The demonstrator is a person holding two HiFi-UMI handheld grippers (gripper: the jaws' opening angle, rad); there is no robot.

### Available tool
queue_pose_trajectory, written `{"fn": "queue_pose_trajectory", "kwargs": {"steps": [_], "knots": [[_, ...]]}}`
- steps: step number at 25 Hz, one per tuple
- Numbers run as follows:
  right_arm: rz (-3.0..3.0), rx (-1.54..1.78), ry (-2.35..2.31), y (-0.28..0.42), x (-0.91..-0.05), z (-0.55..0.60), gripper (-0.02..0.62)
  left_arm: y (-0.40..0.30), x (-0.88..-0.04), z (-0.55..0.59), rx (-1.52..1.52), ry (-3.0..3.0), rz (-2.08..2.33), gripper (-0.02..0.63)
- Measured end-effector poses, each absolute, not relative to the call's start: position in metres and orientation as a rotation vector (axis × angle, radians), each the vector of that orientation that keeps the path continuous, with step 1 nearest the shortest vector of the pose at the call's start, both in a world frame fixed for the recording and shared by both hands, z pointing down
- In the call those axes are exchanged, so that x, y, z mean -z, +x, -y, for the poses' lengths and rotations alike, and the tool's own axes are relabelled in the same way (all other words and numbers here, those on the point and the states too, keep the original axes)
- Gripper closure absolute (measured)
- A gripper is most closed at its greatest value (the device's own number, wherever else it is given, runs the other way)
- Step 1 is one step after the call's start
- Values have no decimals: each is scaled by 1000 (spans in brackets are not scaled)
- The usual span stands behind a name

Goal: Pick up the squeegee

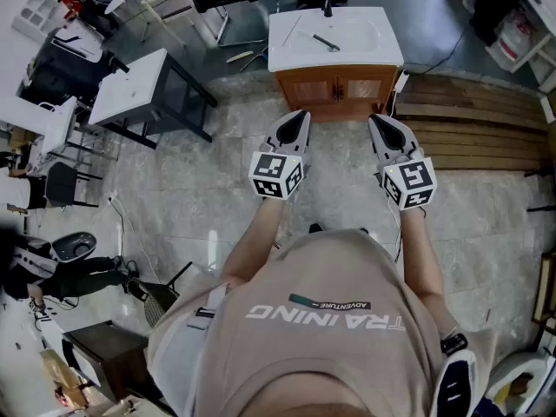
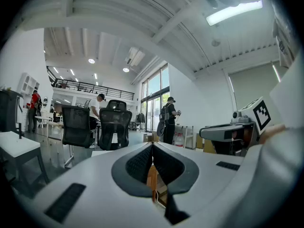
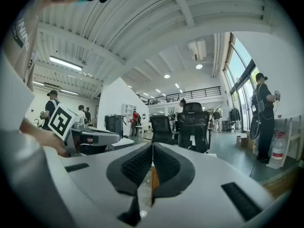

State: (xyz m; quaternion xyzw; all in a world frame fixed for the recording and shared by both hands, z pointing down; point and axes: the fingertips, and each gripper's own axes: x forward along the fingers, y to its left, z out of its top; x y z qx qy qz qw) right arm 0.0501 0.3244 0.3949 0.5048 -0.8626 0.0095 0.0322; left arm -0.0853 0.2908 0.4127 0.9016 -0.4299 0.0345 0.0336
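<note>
Squeegee [image 1: 327, 43], twelve o'clock on the washbasin [image 1: 369, 35], looks light and rigid, best pinched mid-handle; left gripper [image 1: 301, 115] and right gripper [image 1: 376, 121] are closed, empty.

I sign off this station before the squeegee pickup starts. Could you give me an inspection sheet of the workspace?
Surface: white sink top on a wooden cabinet, ahead of the person.
Job's things: slim dark tool, likely the squeegee, lies on the sink top, untouched.
Clutter: nothing seen besides the faucet.
Grippers: left claw and right claw both shut, empty, level, short of the cabinet.
Cables: thin cable on the floor at left; dark cable right of the cabinet.
Surroundings: white table left, wooden planks right, office chairs and people beyond.
</note>
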Motion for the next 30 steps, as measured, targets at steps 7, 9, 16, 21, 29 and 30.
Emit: {"fn": "queue_pose_trajectory", "kwargs": {"steps": [7,9,16,21,29,30], "knots": [[2679,-12,1548,31,-396,-307,563,-97,-413,-278,-136,2805,1326,594],[2677,-18,1540,26,-399,-305,563,-101,-415,-276,-146,2803,1324,594],[2645,-52,1569,16,-405,-291,563,-107,-421,-266,-160,2819,1266,594],[2633,-88,1596,10,-412,-284,563,-113,-434,-262,-161,2811,1224,594],[2581,-81,1609,-10,-418,-272,563,-135,-443,-253,-156,2811,1178,594],[2568,-76,1606,-12,-421,-272,563,-137,-446,-253,-158,2808,1173,594]]}}
